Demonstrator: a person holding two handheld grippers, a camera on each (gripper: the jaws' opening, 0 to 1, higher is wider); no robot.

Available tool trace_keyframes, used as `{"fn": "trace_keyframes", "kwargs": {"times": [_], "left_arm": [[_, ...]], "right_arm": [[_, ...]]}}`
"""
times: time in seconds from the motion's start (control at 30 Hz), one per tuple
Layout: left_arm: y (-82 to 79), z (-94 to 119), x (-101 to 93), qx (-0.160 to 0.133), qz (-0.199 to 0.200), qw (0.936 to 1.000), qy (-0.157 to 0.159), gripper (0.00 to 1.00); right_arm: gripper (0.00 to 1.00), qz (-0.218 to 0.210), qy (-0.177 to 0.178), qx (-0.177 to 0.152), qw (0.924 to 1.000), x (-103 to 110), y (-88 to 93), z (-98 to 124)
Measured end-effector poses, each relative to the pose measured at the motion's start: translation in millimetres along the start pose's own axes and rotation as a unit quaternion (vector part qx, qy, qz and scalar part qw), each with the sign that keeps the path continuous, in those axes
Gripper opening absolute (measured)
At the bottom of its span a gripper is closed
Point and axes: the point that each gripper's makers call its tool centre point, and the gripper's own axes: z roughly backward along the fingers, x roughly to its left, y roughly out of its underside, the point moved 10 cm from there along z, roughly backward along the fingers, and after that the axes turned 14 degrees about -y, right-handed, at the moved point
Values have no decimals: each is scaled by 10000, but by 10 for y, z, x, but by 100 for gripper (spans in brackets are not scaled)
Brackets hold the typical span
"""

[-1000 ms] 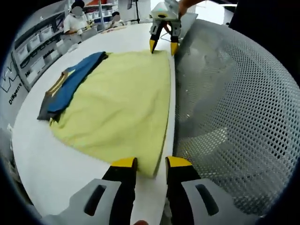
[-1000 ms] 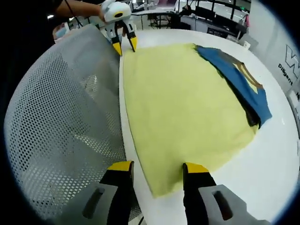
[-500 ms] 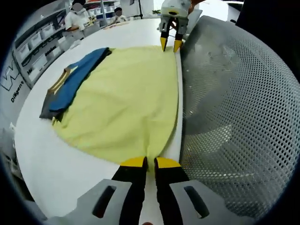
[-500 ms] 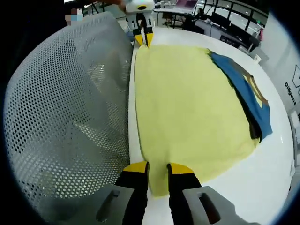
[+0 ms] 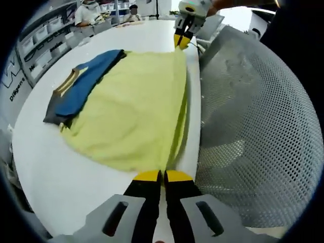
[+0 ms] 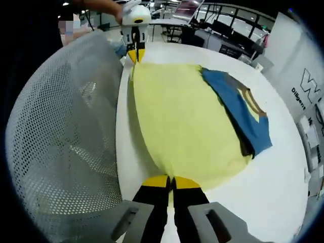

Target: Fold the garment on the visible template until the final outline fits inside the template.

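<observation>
A pale yellow garment (image 5: 136,106) lies spread on the white table (image 5: 45,167), with a blue and dark part (image 5: 81,88) at its far side. My left gripper (image 5: 162,176) is shut on the yellow garment's near hem corner. In the right gripper view the same yellow garment (image 6: 177,121) stretches away, its blue part (image 6: 238,109) to the right. My right gripper (image 6: 171,180) is shut on the other hem corner. The hem edge between both grippers is lifted off the table's edge. Each gripper appears at the top of the other's view, left gripper (image 6: 133,50) and right gripper (image 5: 181,39).
A grey mesh chair back (image 5: 253,126) stands close against the table edge beside the hem; it is the same mesh chair back (image 6: 55,136) in the right gripper view. Shelves with bins (image 5: 45,40) and seated people (image 5: 91,10) are beyond the table. Desks and monitors (image 6: 228,28) line the far side.
Both grippers went from open around the hem corners to shut on them. The hem edge has lifted and pulled slightly inward from the table edge, forming a ridge.
</observation>
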Motion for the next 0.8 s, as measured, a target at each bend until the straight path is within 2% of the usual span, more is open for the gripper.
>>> {"fn": "trace_keyframes", "kwargs": {"times": [0.2, 0.33, 0.4, 0.67, 0.8], "left_arm": [[-101, 94, 159, -165, 97, 9997, -173, 0], [-181, 164, 293, -296, 101, 9985, -447, 0], [-228, 192, 375, -303, 329, 9977, -510, 0], [-387, 241, 631, -379, 314, 9955, -812, 0], [-450, 275, 781, -453, 450, 9925, -1039, 0]], "right_arm": [[0, 112, 190, -67, 9997, -136, -96, 114], [0, 113, 337, -163, 9992, -245, -157, 211], [0, 76, 394, -206, 9990, -305, -181, 251], [0, 29, 718, -366, 9967, -480, -316, 398], [0, -17, 946, -473, 9944, -576, -400, 485]]}}
